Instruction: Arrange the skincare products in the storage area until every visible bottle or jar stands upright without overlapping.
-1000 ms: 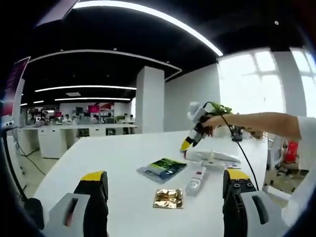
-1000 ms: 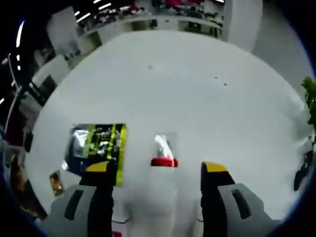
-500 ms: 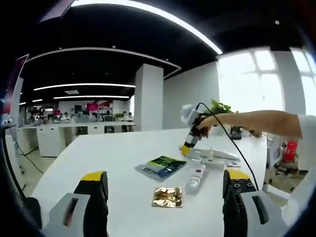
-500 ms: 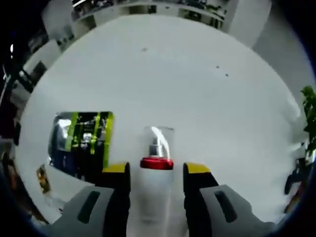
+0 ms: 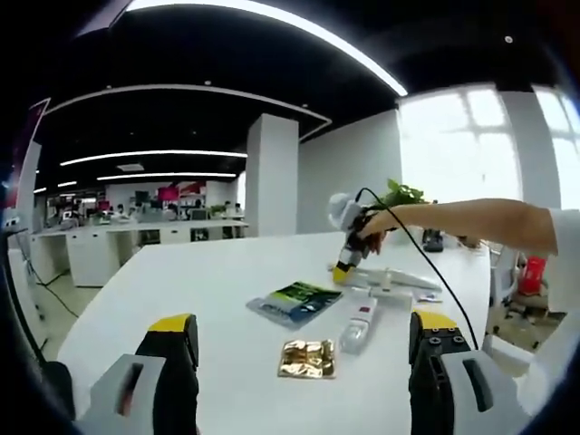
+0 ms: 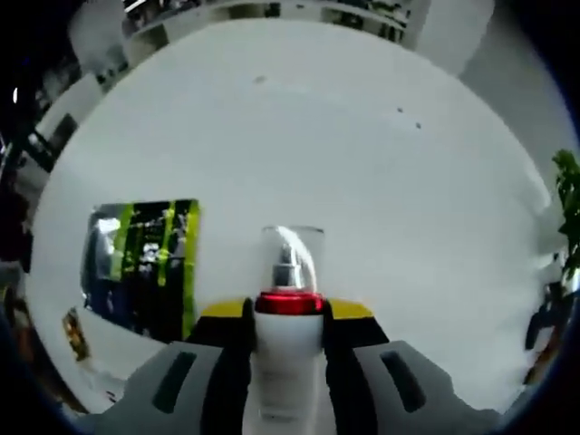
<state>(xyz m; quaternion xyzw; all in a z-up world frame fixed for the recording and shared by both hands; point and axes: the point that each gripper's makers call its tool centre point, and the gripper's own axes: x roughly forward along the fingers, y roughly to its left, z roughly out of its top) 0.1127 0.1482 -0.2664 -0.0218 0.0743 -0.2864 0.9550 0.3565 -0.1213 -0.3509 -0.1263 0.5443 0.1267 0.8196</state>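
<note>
Closed since a second ago, the right gripper is clamped on a lying spray bottle at six o'clock on the table; the smooth body could slip when tilted upright. Left gripper fingers are held apart.

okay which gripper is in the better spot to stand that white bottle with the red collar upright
The right. In its own view, the right gripper has its jaws closed on the white bottle just below the red collar. The left gripper is open and holds nothing, well back from the bottle, with the gold sachet lying in between.
</note>
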